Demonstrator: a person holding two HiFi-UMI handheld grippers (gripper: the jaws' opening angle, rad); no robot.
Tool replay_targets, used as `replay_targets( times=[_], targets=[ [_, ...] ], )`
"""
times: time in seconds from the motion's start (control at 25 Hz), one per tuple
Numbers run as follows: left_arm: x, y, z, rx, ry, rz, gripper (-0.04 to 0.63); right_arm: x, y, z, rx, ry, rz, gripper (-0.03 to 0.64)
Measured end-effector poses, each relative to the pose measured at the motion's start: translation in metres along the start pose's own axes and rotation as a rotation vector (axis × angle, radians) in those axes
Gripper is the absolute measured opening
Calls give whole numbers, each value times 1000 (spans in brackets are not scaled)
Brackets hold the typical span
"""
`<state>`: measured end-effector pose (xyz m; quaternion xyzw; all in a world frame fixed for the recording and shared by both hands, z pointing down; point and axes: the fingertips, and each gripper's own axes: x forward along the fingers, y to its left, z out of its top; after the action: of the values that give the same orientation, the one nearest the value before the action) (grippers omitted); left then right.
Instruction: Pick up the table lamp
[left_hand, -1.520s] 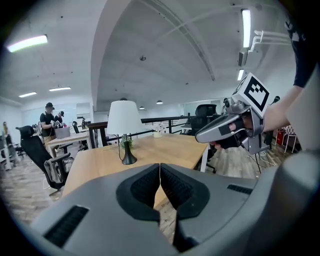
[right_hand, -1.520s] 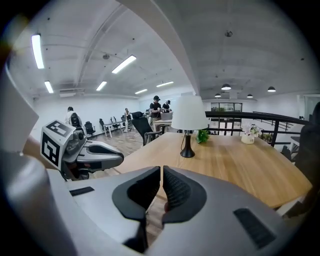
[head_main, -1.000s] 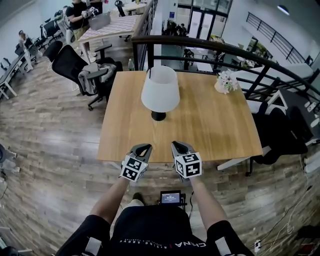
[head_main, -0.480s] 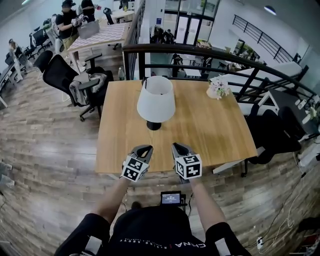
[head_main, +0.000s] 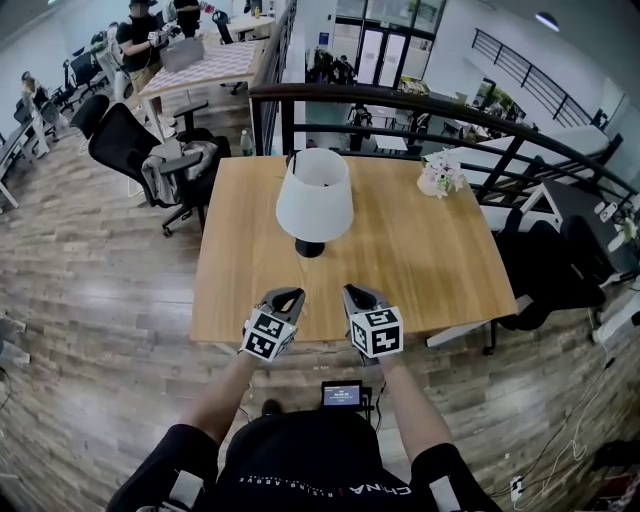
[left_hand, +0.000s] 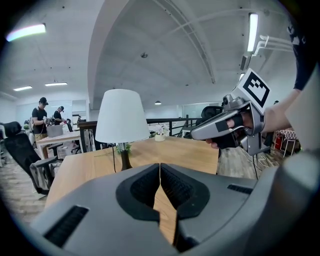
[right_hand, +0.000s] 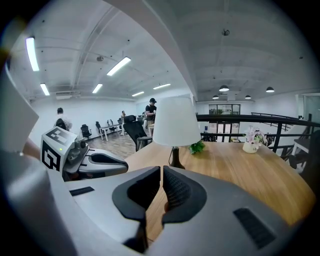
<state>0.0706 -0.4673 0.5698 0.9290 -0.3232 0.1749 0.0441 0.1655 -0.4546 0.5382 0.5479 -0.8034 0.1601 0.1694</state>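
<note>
The white-shaded table lamp (head_main: 314, 196) stands upright on the wooden table (head_main: 430, 262), toward its far edge. The left gripper (head_main: 288, 297) and right gripper (head_main: 355, 293) hover at the table's near edge, both closed and empty.

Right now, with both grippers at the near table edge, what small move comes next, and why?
Probably open the right gripper and ease it forward toward the stem of the table lamp. It and the left gripper are shut and empty at the near edge of the table; the lamp stands untouched.
</note>
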Motion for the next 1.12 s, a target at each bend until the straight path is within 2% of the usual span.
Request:
replay_targets(
  times=[0.36, 0.52, 0.56, 0.64, 0.72, 0.88, 1.12],
  targets=[
    [21, -15, 5, -36, -4, 34, 20, -5, -23, -3, -14, -8, 39, 41],
    [33, -18, 3, -75, -5, 81, 22, -8, -34, -7, -27, -5, 64, 41],
    [36, -18, 2, -85, -7, 92, 33, -6, -36, -8, -34, -4, 73, 41],
    [47, -14, 0, -106, -4, 104, 142, 0, -38, -7, -49, -2, 89, 41],
    [59, -10, -2, -111, 3, 113, 152, 8, -41, -4, -52, -2, 101, 41],
    [89, 12, -5, -118, 3, 162, 158, 27, -48, 12, -60, -9, 114, 41],
    [142, 72, -15, -129, -12, 240, 160, 73, -52, 43, -90, -26, 107, 41]
  ],
)
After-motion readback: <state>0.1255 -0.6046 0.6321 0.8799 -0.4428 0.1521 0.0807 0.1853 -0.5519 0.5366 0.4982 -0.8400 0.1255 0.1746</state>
